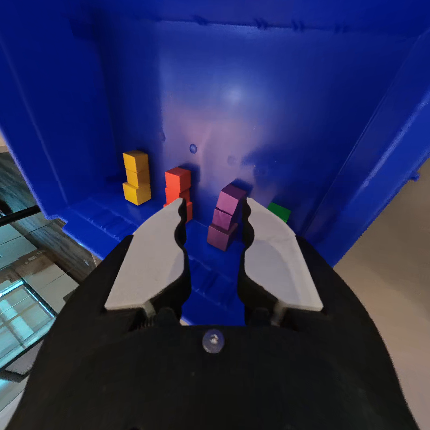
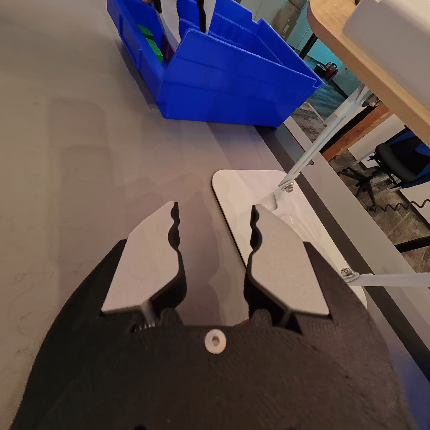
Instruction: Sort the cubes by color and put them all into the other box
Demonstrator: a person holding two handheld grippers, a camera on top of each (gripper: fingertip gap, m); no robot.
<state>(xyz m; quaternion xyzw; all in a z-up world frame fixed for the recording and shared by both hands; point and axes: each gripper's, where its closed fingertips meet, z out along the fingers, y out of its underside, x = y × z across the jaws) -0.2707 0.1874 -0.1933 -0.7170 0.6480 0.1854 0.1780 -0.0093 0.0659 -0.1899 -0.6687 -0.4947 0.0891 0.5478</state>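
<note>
Left wrist view: inside the blue box stand three yellow cubes, three red cubes and three purple cubes in rows, plus a green cube partly hidden. The left tool hangs spread and empty, purple row between its fingers. The floor beyond lies bare. The right tool is spread over the grey table, well apart from both boxes.

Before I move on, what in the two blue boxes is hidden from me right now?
- Green cubes: left wrist view, right finger covers most; count unclear.
- Lowest orange-red cube: left finger overlaps it.
- Nearer blue box: right wrist view, its wall hides the inside.
- Far box: top edge cuts it; left gripper blocks it.
</note>
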